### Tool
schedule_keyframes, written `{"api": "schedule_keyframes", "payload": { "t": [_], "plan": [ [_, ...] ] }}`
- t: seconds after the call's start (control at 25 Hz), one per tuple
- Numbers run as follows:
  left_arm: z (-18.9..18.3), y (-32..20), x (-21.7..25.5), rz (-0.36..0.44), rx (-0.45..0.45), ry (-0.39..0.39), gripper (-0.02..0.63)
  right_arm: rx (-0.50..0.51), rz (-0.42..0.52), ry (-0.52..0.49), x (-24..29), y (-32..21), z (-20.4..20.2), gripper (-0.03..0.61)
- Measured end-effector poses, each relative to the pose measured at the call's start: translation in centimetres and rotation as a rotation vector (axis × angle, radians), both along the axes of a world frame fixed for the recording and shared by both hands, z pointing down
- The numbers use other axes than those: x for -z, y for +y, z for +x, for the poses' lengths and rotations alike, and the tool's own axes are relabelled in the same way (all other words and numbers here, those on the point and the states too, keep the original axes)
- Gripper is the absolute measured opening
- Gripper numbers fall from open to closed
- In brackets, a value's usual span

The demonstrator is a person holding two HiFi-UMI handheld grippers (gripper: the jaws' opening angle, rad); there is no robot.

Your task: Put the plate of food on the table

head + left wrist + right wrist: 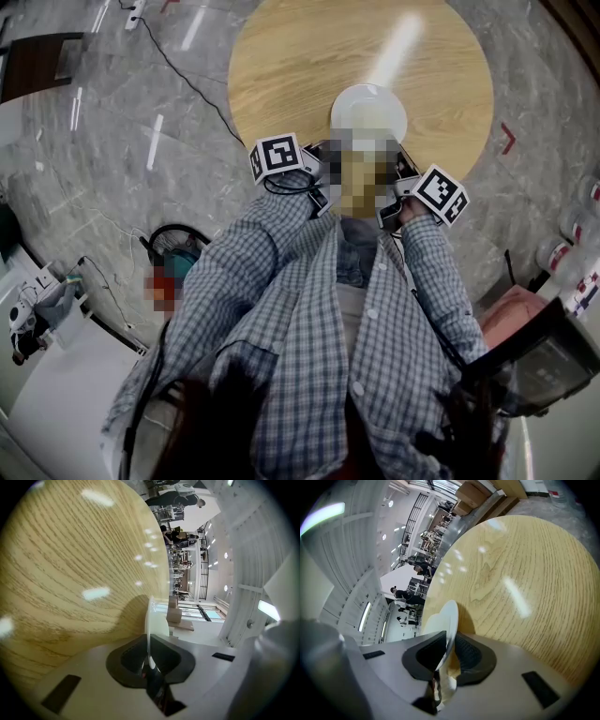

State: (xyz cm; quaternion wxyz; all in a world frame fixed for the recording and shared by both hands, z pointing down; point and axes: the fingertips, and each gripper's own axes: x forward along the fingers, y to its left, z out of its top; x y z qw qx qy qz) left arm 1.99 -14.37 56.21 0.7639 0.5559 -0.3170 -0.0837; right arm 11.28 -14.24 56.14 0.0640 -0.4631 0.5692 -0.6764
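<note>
A white plate [368, 111] hangs over the near edge of the round wooden table [281, 66]; a mosaic patch hides its near part and whatever lies on it. My left gripper [323, 183] is shut on the plate's left rim, and my right gripper [398, 187] is shut on its right rim. In the left gripper view the thin white plate [151, 620] stands edge-on, pinched between the dark pads [129, 660] of the left gripper [149, 660]. The right gripper view shows the plate [449, 620] clamped between the dark pads [471, 658] of the right gripper [444, 656], with the table [520, 573] close beneath.
A black cable [183, 75] trails over the grey marble floor left of the table. A dark seat [37, 61] stands at the far left. A black tripod-like stand [534, 361] is at my right side. Bottles [577, 225] sit at the right edge.
</note>
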Motion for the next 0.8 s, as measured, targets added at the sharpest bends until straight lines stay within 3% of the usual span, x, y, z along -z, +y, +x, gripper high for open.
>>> {"api": "schedule_keyframes", "payload": {
  "t": [0.56,0.8],
  "plan": [
    [-0.03,-0.05,-0.24,-0.017,0.017,0.012,0.021,0.089,0.035,0.061,-0.18,-0.21,-0.14,0.055],
    [-0.15,-0.23,-0.35,-0.007,0.003,-0.001,0.021,0.164,0.041,0.161,-0.83,0.02,0.13,0.099]
  ]
}}
